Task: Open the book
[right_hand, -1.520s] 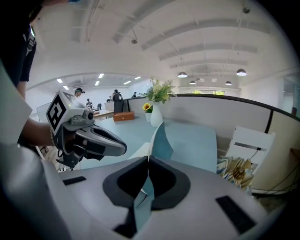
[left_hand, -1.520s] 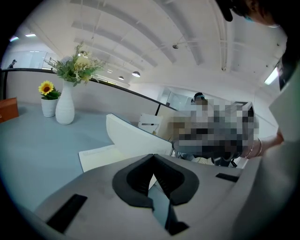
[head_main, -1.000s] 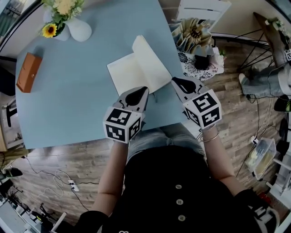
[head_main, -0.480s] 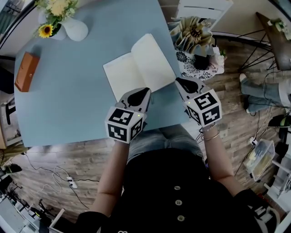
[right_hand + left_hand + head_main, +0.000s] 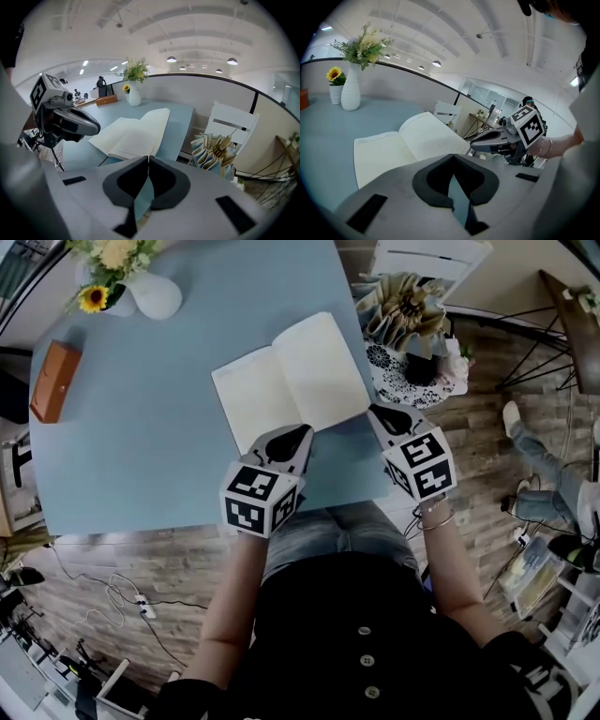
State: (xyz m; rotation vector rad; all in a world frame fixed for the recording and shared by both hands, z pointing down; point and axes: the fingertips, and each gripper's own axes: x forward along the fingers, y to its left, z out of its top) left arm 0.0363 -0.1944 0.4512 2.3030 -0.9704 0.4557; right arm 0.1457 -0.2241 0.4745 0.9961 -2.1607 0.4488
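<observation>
So the book [image 5: 291, 376] was lying flat and wide open in the upper middle of the frame on the blue table [image 5: 131, 437], both pages showing. The left gripper [image 5: 296, 435] and right gripper [image 5: 381, 414] sat just below its near edge, jaws pressed together, holding nothing. Looked basically done to me; next would only be backing both away without snagging a page.

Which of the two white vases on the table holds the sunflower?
The short vase, left of the tall vase in the left gripper view; the tall one holds a pale bouquet.
</observation>
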